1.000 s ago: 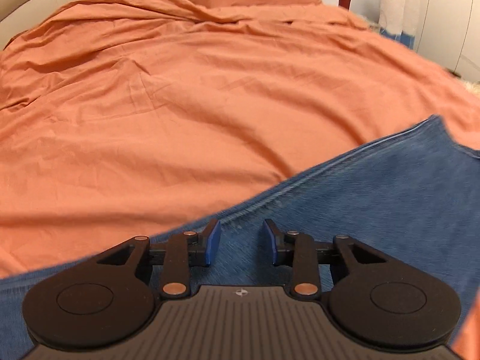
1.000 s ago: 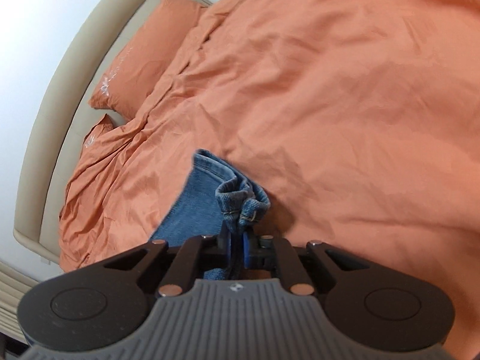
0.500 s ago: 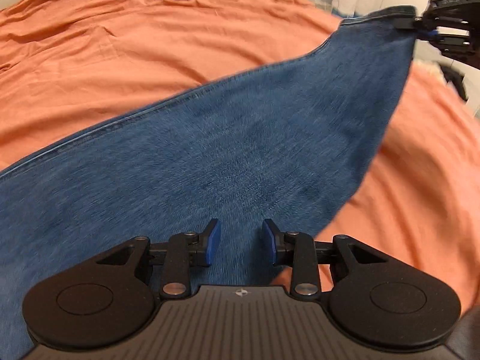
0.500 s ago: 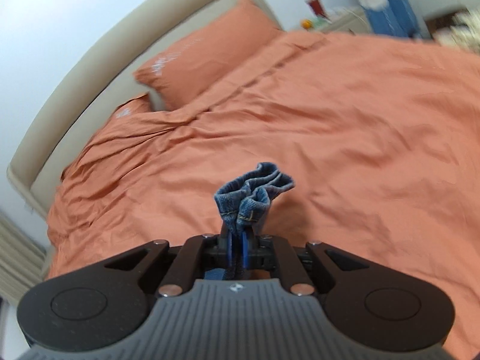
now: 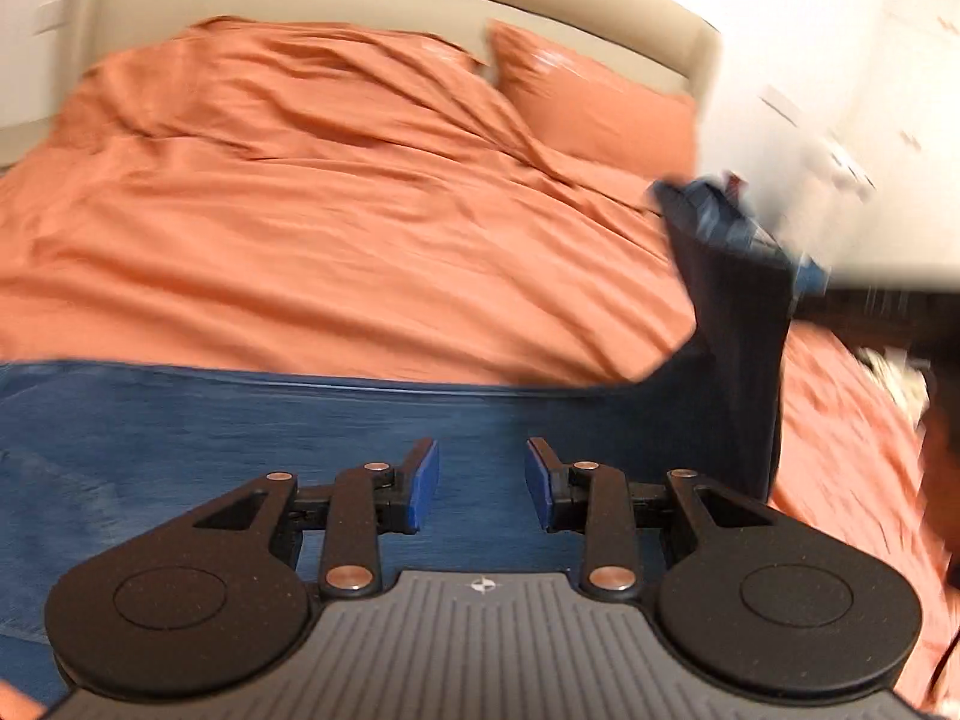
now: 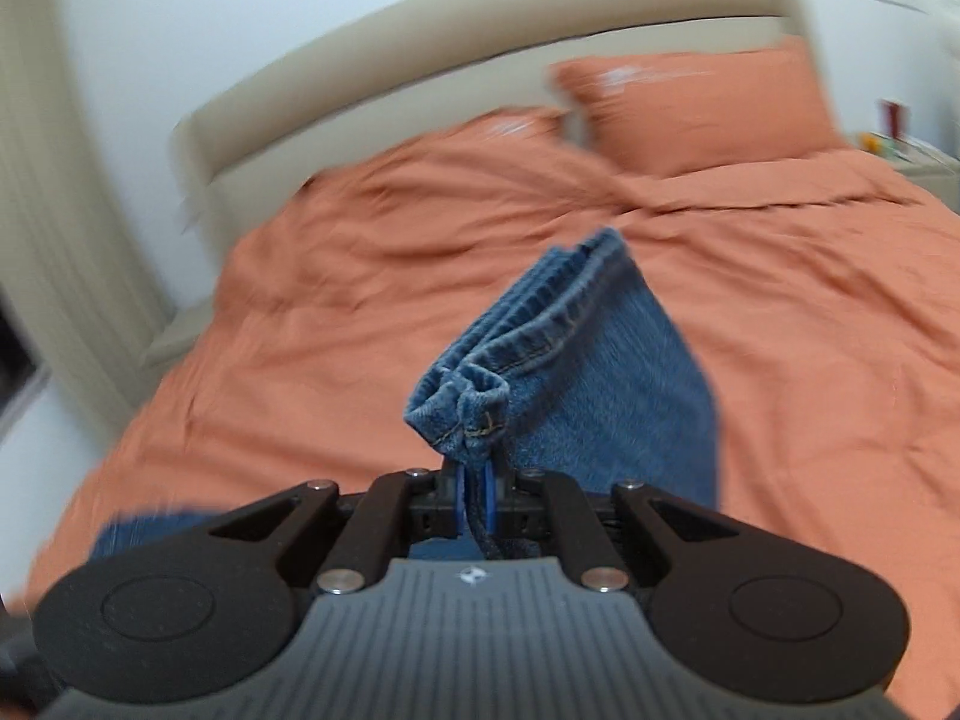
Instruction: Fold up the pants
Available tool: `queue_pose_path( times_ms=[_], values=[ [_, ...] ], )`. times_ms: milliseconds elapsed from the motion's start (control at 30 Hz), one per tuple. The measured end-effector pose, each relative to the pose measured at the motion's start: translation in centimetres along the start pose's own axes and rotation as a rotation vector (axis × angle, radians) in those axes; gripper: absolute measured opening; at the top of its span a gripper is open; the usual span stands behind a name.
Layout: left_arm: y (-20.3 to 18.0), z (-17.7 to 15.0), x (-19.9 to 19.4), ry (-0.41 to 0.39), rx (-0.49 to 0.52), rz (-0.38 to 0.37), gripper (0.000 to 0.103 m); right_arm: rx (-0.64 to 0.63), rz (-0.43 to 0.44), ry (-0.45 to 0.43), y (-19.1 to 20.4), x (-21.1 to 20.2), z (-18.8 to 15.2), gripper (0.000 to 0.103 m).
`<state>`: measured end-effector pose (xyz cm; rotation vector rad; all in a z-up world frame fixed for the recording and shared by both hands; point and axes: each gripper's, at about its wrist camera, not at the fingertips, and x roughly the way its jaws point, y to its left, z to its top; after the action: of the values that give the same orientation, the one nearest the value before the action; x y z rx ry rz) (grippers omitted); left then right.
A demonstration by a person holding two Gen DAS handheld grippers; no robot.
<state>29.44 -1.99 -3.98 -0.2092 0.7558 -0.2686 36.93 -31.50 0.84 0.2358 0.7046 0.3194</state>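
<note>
Denim jeans [image 5: 252, 450] lie spread across the near part of the bed [image 5: 336, 228], with the leg end lifted off the orange cover at the right. That raised end, the bunched hems [image 6: 474, 396], is pinched in the right gripper [image 6: 474, 501], whose jaws are closed tight on the cloth, while the rest of the leg hangs down from it toward the bed.

Over the flat part of the jeans hovers the left gripper [image 5: 482, 483], its jaws parted with nothing between them; whether it touches the cloth I cannot tell.

What could go wrong: the grip is only on a small gathered knot of hem, so a quick swing (both views are smeared with motion) might pull one layer free and let a leg drop crooked. With nothing pinning the flat part, the whole garment could also drag along the cover and wrinkle instead of folding.

The right tool is held high and level, pointing at the headboard [image 6: 480, 54] and pillows [image 6: 708, 102]; the left one sits low, aimed the same way.
</note>
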Motion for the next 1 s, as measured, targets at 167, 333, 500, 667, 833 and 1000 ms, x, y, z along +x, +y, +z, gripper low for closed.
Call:
queue_pose_path(
  times_ms=[167,333,500,667,833,1000],
  values=[
    [5.1,-0.3,-1.9,-0.017,-0.131,0.015,0.039,-0.217,0.050,0.164,9.3,5.1,-6.6,0.001],
    [8.5,-1.5,-2.4,-0.007,-0.206,0.005,0.039,-0.412,-0.016,0.350,15.0,10.3,-15.6,0.004],
    [10.5,-3.4,-1.9,0.022,-0.251,-0.012,0.039,-0.584,-0.071,0.355,16.9,11.1,-19.6,0.020],
    [11.7,-4.6,-1.0,0.034,-0.327,-0.059,0.039,-0.597,-0.029,0.369,17.7,10.1,-19.0,0.033],
    [12.9,-5.3,-0.5,0.039,-0.375,-0.089,0.039,-0.562,0.086,0.396,17.4,7.9,-18.3,0.047],
    [14.4,-5.7,-0.1,0.042,-0.466,-0.162,0.039,-0.502,0.059,0.347,14.3,5.8,-16.2,0.045]
  ],
)
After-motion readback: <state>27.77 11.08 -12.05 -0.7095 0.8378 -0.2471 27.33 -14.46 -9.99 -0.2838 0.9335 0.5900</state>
